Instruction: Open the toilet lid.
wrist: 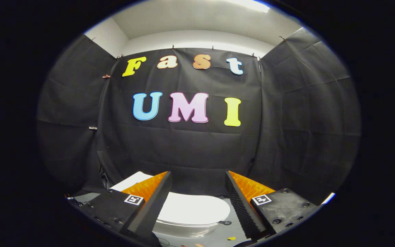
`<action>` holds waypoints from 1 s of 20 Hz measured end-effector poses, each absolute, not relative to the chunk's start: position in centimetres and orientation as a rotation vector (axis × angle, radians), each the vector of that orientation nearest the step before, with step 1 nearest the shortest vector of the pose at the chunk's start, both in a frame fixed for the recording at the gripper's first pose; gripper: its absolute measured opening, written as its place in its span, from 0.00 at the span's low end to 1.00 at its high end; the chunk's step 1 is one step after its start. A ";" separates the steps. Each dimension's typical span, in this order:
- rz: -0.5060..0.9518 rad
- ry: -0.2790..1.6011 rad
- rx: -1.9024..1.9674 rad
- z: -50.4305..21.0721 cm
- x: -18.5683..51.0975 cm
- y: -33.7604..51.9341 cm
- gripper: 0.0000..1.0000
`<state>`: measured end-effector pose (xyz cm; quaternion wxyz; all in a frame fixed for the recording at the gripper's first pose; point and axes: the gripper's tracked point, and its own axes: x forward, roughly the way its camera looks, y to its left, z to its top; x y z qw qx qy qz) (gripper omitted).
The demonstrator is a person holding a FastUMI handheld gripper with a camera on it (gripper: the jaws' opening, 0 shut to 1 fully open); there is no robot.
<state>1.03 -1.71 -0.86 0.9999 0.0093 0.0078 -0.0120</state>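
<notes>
The gripper [197, 178] is held with its two fingers spread wide apart, and nothing is gripped between them. The fingers [151, 206] are raised well above the floor and are pointed toward the black cloth wall [190, 151] of the booth.

The toilet [183, 229] is seen below and between the fingers, partly hidden behind the left finger. Its lid [194, 208] is lying flat and closed on the bowl. The lid is white, smooth and rounded at its front edge, and a soft sheen is shown across its top. Beneath the lid, the paler rim of the seat and bowl is visible as a narrow curved band. A white block, most likely the tank [134, 180], is seen beyond the left finger, at the back of the toilet.

The toilet is set on a grey floor [233, 228]. A small dark object [225, 223] is seen just beside the lid's right edge, near the inner side of the right finger; what it is cannot be told. A small yellow scrap [231, 238] is lying on the floor below it. No contact between the fingers and the lid is shown.
</notes>
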 end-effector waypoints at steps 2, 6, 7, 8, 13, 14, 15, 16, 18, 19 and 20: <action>-0.037 0.028 0.057 -1.9 2.4 -3.0 0.99; -0.075 0.083 0.163 -5.7 5.8 -7.0 0.99; -0.087 0.103 0.200 -7.1 6.8 -8.3 0.99; -0.098 0.123 0.239 -8.4 7.6 -9.4 1.00; -0.158 0.230 0.439 -17.1 11.5 -15.2 0.99; -0.173 0.256 0.478 -18.9 12.1 -16.2 0.99; -0.187 0.280 0.519 -20.8 12.7 -17.4 0.99; -0.203 0.301 0.563 -22.7 13.1 -18.5 0.99; -0.221 0.336 0.656 -26.2 14.0 -20.1 0.99; -0.232 0.355 0.690 -28.0 14.1 -20.9 0.99; -0.245 0.375 0.715 -29.8 14.4 -21.4 0.99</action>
